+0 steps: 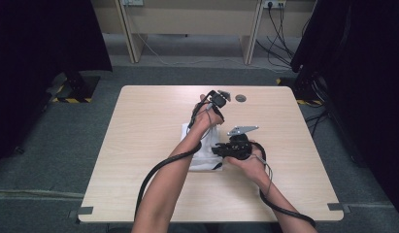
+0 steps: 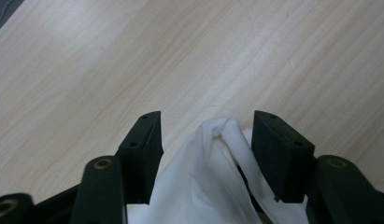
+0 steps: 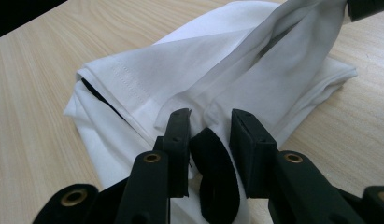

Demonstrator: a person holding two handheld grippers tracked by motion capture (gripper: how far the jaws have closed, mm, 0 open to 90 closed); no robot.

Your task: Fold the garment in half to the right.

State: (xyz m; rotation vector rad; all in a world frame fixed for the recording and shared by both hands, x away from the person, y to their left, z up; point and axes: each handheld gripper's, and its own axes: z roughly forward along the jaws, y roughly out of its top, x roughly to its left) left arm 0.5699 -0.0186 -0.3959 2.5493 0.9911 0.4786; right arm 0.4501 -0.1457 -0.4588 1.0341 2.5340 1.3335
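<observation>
A folded white cloth with a black strap lies on the wooden table, partly under both hands. At the cloth's far end, my left gripper holds its jaws apart. A raised fold of the white cloth stands between them, close to the right jaw, and the pads do not press on it. My right gripper is at the cloth's near right corner. Its jaws stand apart with a loop of the black strap lying loose between them. A lifted band of the cloth runs up toward the top right.
A small round grey cap is set in the table near its far edge. Both grippers trail black cables off the near edge. Black curtains stand at both sides, with desk legs and wall cables behind.
</observation>
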